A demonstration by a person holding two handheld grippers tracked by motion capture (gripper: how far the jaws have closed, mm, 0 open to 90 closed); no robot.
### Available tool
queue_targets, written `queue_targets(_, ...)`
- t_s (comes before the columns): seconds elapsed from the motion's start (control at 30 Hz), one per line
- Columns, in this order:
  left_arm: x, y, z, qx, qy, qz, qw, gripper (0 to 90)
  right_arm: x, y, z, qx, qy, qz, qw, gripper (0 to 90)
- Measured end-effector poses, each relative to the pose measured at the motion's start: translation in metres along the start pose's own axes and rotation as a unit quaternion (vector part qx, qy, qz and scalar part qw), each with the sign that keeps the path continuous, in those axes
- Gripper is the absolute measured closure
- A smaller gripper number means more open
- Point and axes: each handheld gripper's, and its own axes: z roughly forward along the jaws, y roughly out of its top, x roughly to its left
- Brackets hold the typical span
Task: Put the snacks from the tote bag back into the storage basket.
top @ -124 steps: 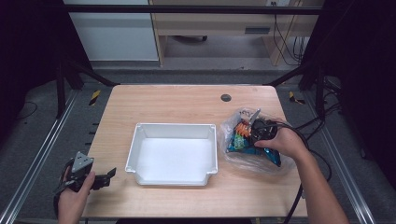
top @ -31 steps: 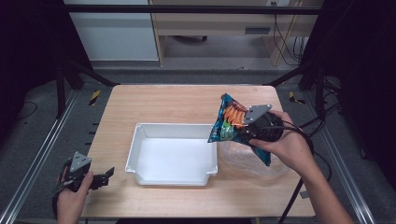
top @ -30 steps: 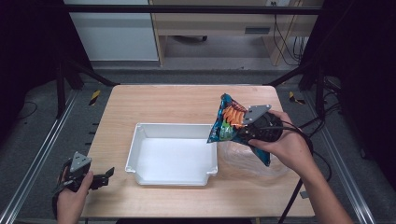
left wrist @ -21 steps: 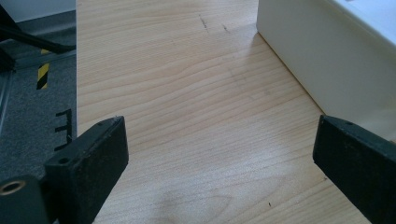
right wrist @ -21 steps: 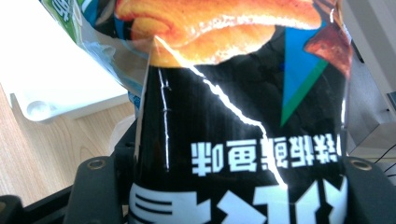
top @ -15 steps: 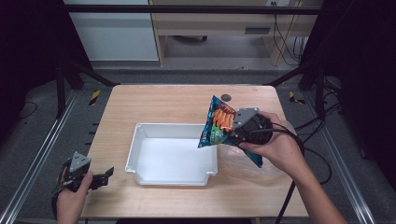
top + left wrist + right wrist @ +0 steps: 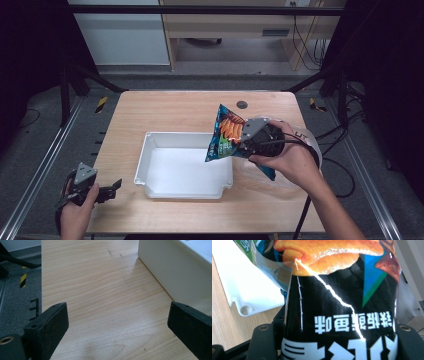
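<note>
Glossy foil, blue and black with orange print: the snack bag hangs tilted above the right rim of the white tray, off the surface, clamped in the right tongs.

Risks, judged:
- The grip sits on slick, crinkled film. If the film slides between the pads, the bag could drop early and land on the tray rim or on the wood instead of inside.
- The bag is held toward one end, so its free end swings; a fast move could tip it against the tray wall and nudge the tray.
- A clear plastic bag lies under the right hand; the trailing cable could drag it.

Left tongs stand apart, holding nothing, low at the near left corner of the wooden surface.

View differences:
- Right gripper view: printed lettering and a bright crease across the snack bag, and a tray corner beneath.
- Left gripper view: tray side wall and bare wood grain between the open jaws.
- High view: the bag's position over the tray.
</note>
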Motion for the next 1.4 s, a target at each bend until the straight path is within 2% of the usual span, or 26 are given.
queue_targets(0.43, 0.0, 0.0, 0.0, 0.0, 0.0, 0.0, 1.0, 3.1, 0.008, 0.014, 0.004, -0.01, 0.002, -0.017, 0.9998, 36.5)
queue_targets(1.4, 0.0, 0.0, 0.0, -0.002, 0.002, -0.001, 1.0, 3.1, 0.019, 0.036, 0.017, -0.021, 0.013, -0.032, 0.9992, 36.6)
